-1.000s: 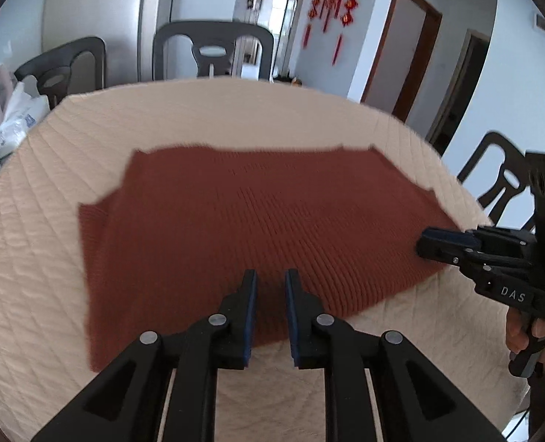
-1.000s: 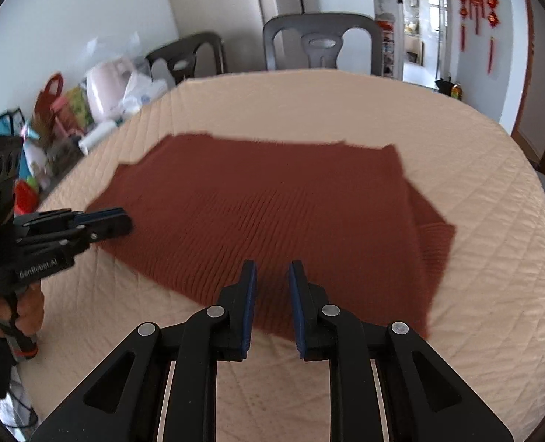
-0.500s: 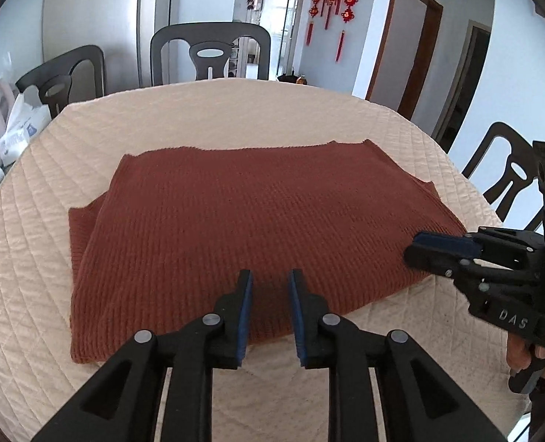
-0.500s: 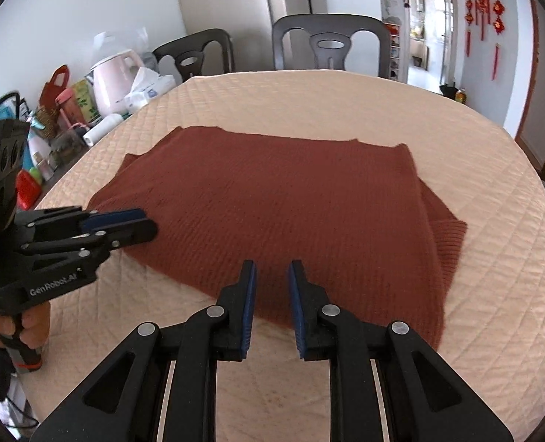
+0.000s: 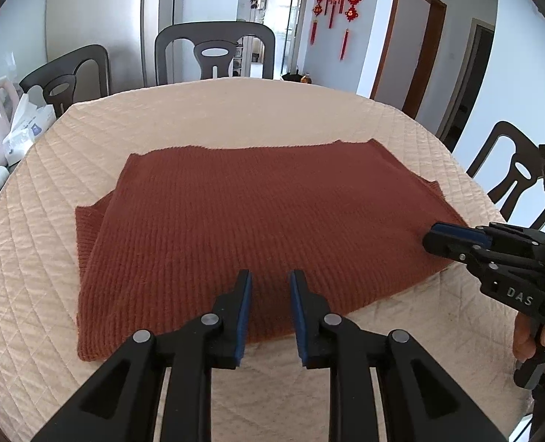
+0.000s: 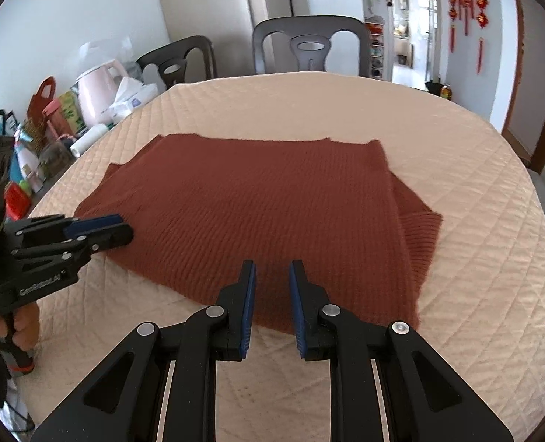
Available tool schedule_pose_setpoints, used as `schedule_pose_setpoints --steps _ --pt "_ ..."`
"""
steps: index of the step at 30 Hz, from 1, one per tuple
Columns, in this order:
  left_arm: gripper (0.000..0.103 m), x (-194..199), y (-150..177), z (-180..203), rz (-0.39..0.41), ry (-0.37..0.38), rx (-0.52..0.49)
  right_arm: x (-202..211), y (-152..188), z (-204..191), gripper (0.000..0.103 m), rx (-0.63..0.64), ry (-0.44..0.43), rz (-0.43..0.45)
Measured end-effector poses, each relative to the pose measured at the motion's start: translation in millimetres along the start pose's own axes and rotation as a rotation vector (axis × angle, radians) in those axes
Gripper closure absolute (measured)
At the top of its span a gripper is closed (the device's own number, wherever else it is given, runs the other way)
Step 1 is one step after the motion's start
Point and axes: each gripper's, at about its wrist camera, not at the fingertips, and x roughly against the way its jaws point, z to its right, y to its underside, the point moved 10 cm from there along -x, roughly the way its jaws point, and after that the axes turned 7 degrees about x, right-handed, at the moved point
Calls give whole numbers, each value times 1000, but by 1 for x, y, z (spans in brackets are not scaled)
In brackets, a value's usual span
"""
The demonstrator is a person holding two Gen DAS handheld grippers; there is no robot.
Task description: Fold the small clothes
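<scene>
A rust-brown knitted garment lies folded flat on the quilted beige table; it also shows in the right wrist view. Its sleeve ends stick out at the left and at the right. My left gripper is open and empty, hovering over the garment's near edge. My right gripper is open and empty over the same near edge. Each gripper shows side-on in the other's view, the right one and the left one, both at the garment's near corners.
The round table has dark chairs at the back and one at the right. A pink kettle, tissue pack and other clutter stand off the table's left side.
Both grippers have drawn back and risen a little from the garment, which now looks smaller and farther. The jaws keep the same small gap. The garment has not moved.
</scene>
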Motion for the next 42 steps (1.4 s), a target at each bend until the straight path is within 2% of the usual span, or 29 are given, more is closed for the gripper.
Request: schedule_pose_setpoints --steps 6,10,14,18,21,23,24,26,31,34,39,42 --pt "76 -5 0 19 -3 26 -29 0 0 -2 84 2 -6 6" --pt "72 -14 3 16 -7 17 -38 -7 9 12 84 -18 16 -38" --pt "72 -4 2 10 -7 10 -31 0 7 13 84 -26 10 -20" --pt "72 11 -6 -20 40 -50 0 11 5 25 84 -43 34 12" --pt "72 15 -5 -61 42 -112 69 8 16 46 84 -88 71 -13" --pt "72 14 0 -87 31 -146 108 8 19 53 84 -116 44 1" --pt "72 13 2 -92 33 -129 120 8 20 54 84 -134 22 11" --pt "72 17 4 -96 41 -65 159 9 20 54 84 -131 20 10" --pt "72 25 4 -92 43 -63 154 15 14 54 84 -128 43 14" --pt "72 28 -3 -99 72 -98 152 19 11 58 84 -126 57 33" --pt "69 19 4 -114 53 -152 180 9 23 76 83 -180 97 -5" --pt "66 17 6 -117 44 -146 196 9 27 80 77 -218 69 -8"
